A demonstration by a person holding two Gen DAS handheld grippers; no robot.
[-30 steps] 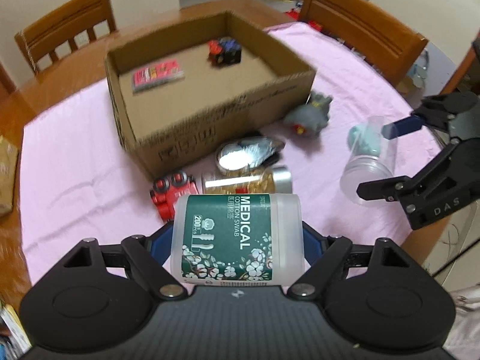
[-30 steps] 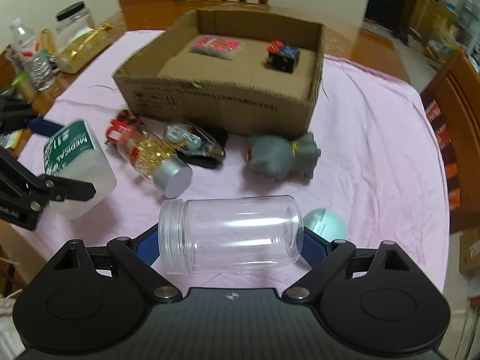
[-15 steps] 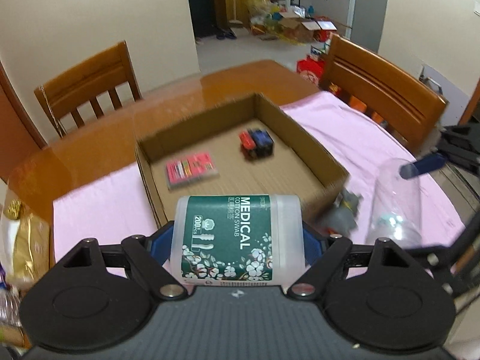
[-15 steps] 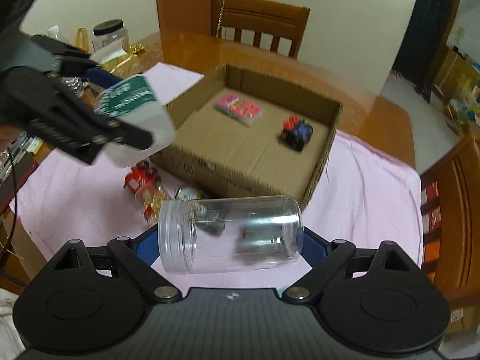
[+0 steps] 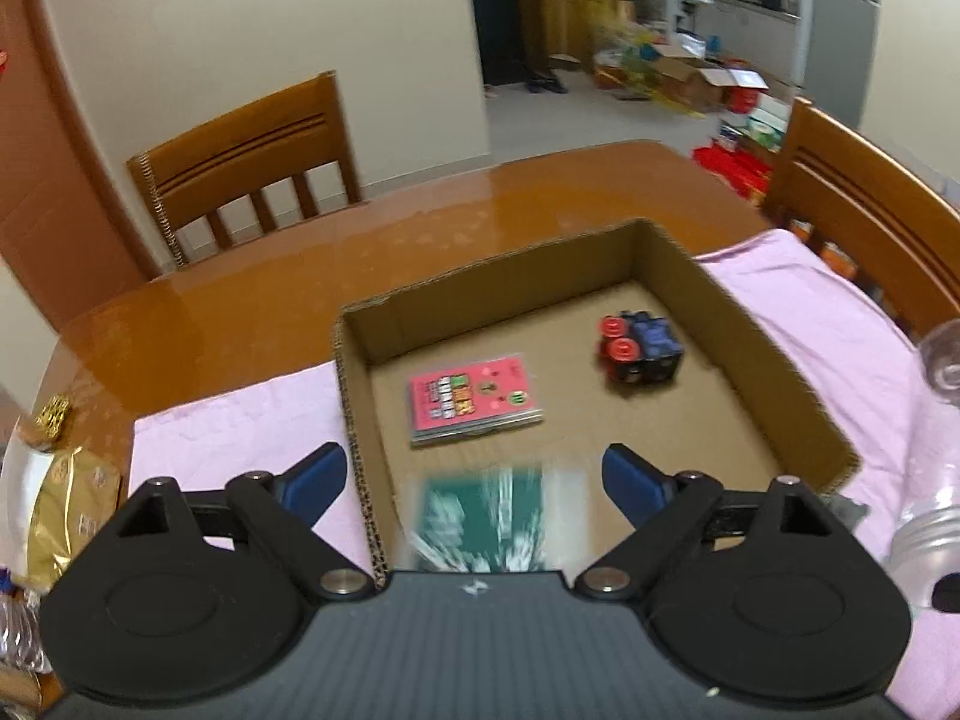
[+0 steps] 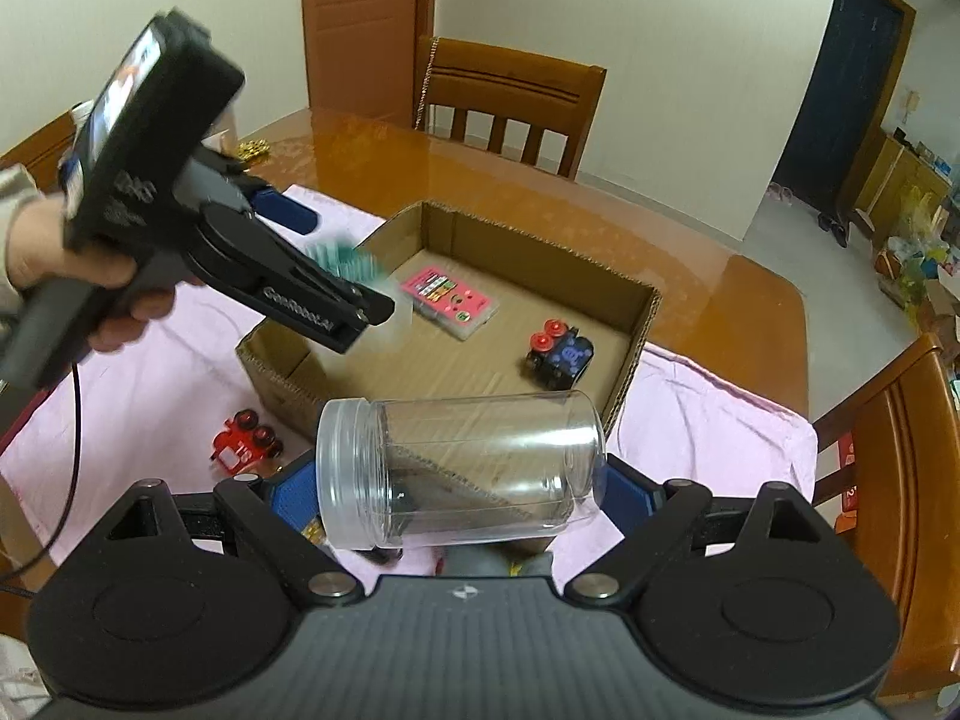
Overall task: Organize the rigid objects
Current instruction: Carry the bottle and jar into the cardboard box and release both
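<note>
My left gripper (image 5: 474,477) has its jaws wide apart over the near-left corner of the cardboard box (image 5: 780,372), and the green-labelled cotton swab tub (image 5: 486,519) is a falling blur between them, so I reckon it could bounce or roll into the pink card pack (image 5: 474,399). My right gripper (image 6: 459,480) is clamped on the clear jar (image 6: 462,468), held sideways above the box's near-right corner; a loose pinch on that slick wall could let it slip. Only the right view shows the red toy car (image 6: 246,441) on the pink cloth (image 6: 720,426) outside the box's near wall.
</note>
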